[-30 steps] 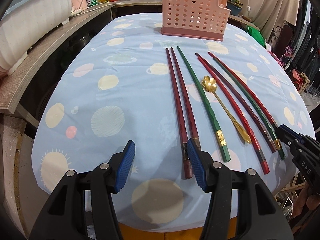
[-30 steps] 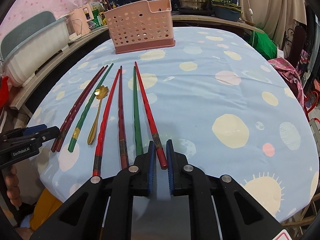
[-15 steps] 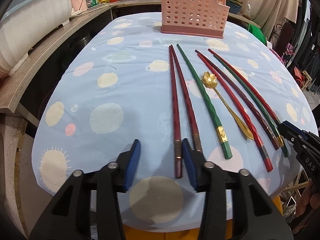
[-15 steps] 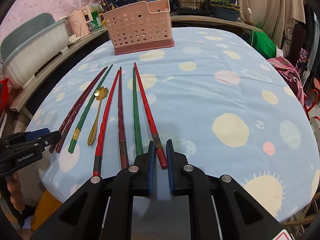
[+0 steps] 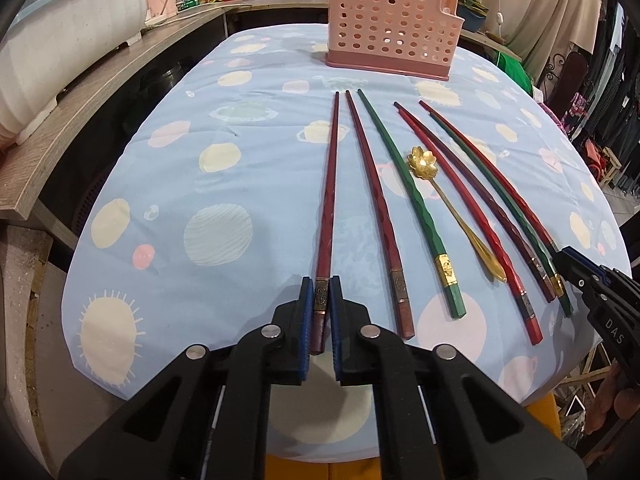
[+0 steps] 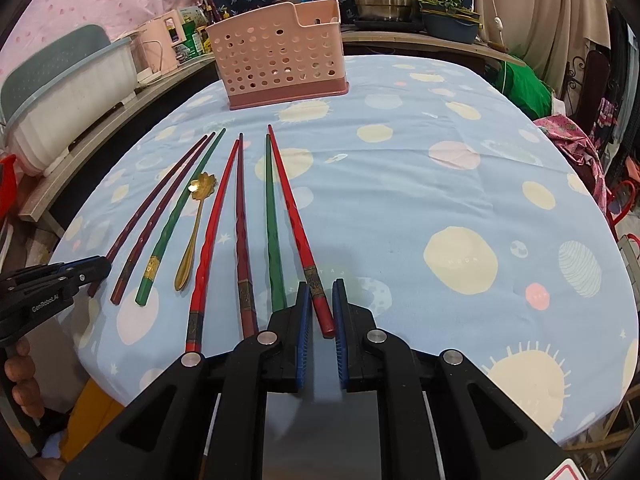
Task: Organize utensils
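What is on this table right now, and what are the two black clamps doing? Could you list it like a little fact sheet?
Surface: blue tablecloth with planet prints
Utensils: seven chopsticks laid side by side, one gold spoon
Container: pink basket, upright at far end
Left gripper: closed on leftmost dark red chopstick
Right gripper: fingers flank rightmost red chopstick, small gaps visible

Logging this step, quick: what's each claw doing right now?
Left claw: closed on the dark red chopstick.
Right claw: narrowly open around the red chopstick.
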`<state>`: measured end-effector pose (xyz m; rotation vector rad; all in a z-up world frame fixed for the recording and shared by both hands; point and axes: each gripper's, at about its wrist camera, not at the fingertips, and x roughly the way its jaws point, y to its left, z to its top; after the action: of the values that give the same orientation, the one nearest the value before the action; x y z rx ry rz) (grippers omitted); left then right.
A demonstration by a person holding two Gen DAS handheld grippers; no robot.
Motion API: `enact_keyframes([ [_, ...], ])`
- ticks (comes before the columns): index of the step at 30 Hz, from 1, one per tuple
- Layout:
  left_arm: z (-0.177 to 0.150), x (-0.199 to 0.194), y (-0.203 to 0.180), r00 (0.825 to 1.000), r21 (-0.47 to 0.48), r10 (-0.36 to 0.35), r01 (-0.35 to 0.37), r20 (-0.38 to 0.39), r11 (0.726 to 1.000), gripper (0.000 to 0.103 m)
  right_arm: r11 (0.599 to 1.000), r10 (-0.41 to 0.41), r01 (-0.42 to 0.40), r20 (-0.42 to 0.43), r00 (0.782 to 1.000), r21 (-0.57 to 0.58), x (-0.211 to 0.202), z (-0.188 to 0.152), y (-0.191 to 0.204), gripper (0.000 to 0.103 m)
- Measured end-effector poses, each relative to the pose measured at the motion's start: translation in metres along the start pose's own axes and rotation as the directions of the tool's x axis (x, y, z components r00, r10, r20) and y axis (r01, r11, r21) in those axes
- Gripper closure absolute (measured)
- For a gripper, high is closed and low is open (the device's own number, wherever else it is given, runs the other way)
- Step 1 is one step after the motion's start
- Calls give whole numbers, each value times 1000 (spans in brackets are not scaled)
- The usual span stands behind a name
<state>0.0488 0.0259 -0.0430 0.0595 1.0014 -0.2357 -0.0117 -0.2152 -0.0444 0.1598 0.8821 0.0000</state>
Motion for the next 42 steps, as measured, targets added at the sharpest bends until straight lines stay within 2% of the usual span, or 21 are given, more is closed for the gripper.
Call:
enact_keyframes([
  [7, 4, -7, 5, 1000, -8, 3, -3, 8, 1000, 96, 1000, 3, -3, -1, 1000, 11, -4, 2, 2, 93],
  [20, 23, -37, 9, 997, -29, -33, 35, 68, 999, 96, 999, 28, -30, 64, 998, 40, -33, 20, -2, 95],
  [36, 62, -69, 13, 987, -45, -46, 53, 152, 998, 96, 998, 30, -36, 124, 992, 50, -55, 59, -2, 96],
  [38, 68, -72, 13, 986, -48, -49, 57, 161, 997, 96, 998, 28, -35, 132, 991, 46, -57, 64, -2, 102],
  [42, 81, -78, 13, 982, -53, -51, 62, 183, 997, 96, 999, 23, -29, 157, 987, 37, -61, 76, -1, 102],
])
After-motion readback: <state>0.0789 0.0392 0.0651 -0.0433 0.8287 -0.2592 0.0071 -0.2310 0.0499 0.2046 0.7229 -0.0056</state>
